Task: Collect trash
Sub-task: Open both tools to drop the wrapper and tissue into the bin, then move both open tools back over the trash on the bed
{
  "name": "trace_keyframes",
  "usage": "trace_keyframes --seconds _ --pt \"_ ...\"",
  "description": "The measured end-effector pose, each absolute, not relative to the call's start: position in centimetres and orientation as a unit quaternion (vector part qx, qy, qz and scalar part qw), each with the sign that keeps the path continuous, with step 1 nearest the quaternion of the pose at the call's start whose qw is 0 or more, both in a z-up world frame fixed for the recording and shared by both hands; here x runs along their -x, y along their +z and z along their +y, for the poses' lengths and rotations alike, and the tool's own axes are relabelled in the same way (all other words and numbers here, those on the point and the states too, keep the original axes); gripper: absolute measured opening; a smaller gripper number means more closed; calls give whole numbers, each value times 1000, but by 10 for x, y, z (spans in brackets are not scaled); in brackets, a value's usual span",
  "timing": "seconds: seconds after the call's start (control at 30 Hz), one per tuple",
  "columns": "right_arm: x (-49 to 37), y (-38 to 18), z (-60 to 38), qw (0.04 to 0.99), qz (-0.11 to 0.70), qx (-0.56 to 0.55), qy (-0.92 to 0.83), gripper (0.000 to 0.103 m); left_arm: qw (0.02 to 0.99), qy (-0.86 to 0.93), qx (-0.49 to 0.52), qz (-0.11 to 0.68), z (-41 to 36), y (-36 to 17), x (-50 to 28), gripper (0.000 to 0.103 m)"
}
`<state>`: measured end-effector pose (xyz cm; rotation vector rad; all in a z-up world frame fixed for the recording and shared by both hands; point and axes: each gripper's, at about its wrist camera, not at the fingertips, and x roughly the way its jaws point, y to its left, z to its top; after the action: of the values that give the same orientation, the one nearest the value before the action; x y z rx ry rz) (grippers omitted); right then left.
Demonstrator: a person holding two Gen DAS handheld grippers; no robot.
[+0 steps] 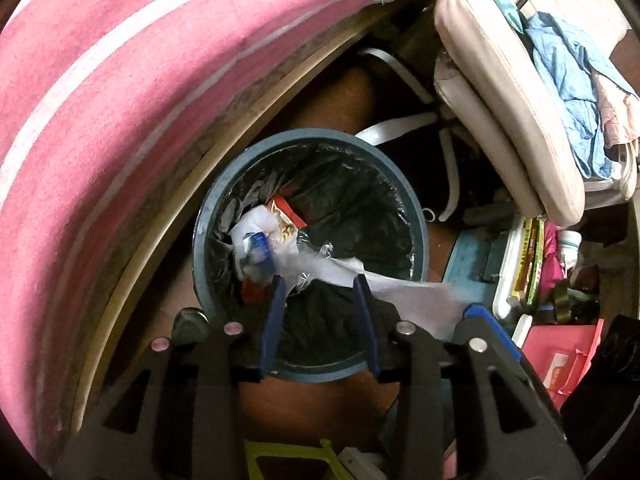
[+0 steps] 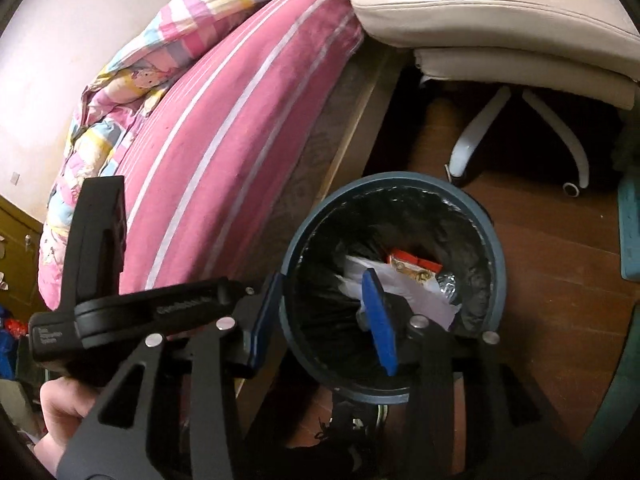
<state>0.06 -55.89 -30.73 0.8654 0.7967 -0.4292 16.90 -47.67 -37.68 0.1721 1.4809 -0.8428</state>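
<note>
A round blue-grey trash bin [image 1: 416,216] with a black liner stands on the wooden floor beside the bed; it also shows in the right wrist view [image 2: 498,240]. Inside lie a red snack wrapper [image 1: 286,212], white paper and clear plastic. A white plastic sheet [image 1: 408,288] drapes over the bin's near right rim. My left gripper [image 1: 320,282] is open just above the bin's near side, nothing between its blue fingers. My right gripper [image 2: 324,284] is open over the bin's left rim, empty. The left gripper's black body [image 2: 120,304] shows at the left in the right wrist view.
A bed with a pink striped mattress [image 1: 100,100] borders the bin on the left. A cream office chair [image 1: 500,100] with white legs and blue clothes stands behind the bin. Boxes, books and a red basket [image 1: 560,356] crowd the floor at the right.
</note>
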Motion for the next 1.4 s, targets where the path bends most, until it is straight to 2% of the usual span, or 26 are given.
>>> trace_keyframes --seconds 0.27,0.57,0.9,1.07,1.23,1.4 --pt "7 -289 -553 814 367 -401 -205 47 663 -372 -32 649 -455 -360 -175 35" --pt "-6 -225 -500 864 347 -326 -168 49 706 -361 25 609 -396 -312 -175 35" --pt "-37 -136 -409 916 312 -236 -93 51 761 -346 201 511 -260 -218 -180 35" --pt "-67 -102 -346 932 301 -197 -34 52 790 -331 245 454 -177 -174 -180 36" --pt "-99 -84 -282 940 303 -157 18 52 815 -292 275 419 -99 -160 -185 37" --pt "-134 -85 -222 938 313 -136 53 52 828 -250 291 409 -36 -171 -195 37"
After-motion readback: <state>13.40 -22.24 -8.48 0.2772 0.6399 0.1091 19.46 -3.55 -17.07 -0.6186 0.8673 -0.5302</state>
